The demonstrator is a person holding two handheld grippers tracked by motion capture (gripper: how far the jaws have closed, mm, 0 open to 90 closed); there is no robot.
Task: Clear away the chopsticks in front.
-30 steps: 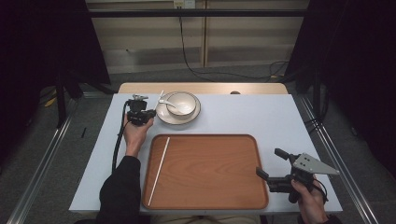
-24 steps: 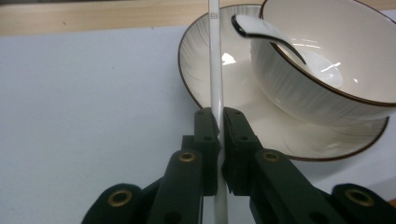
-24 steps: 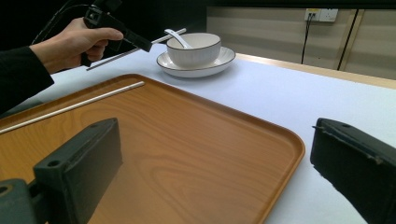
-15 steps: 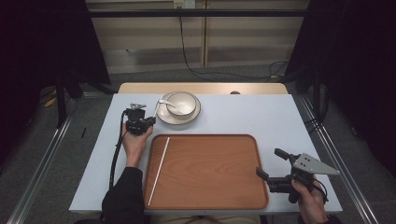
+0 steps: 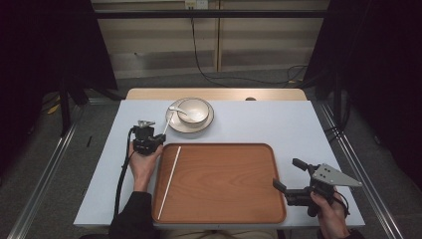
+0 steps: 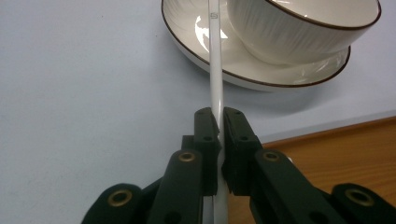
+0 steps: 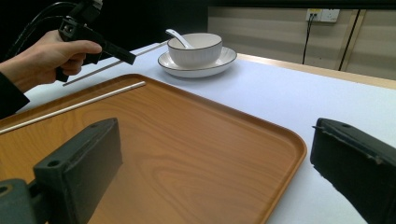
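Chopstick [image 6: 215, 93], white, is pinched between left gripper [image 6: 219, 135] jaws near tray [image 5: 224, 199] edge; long axis runs fwd to plate [image 5: 174, 124] w/ bowl [image 5: 194, 110]. Second chopstick [image 5: 170, 180] lies on tray. Right gripper [image 5: 288, 177] wide open, empty.

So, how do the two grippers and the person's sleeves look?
Both grippers are black. The left gripper trails a black cable; its jaws carry brass-coloured rivets. The right gripper bears a grey three-cornered plate. The sleeve is dark.
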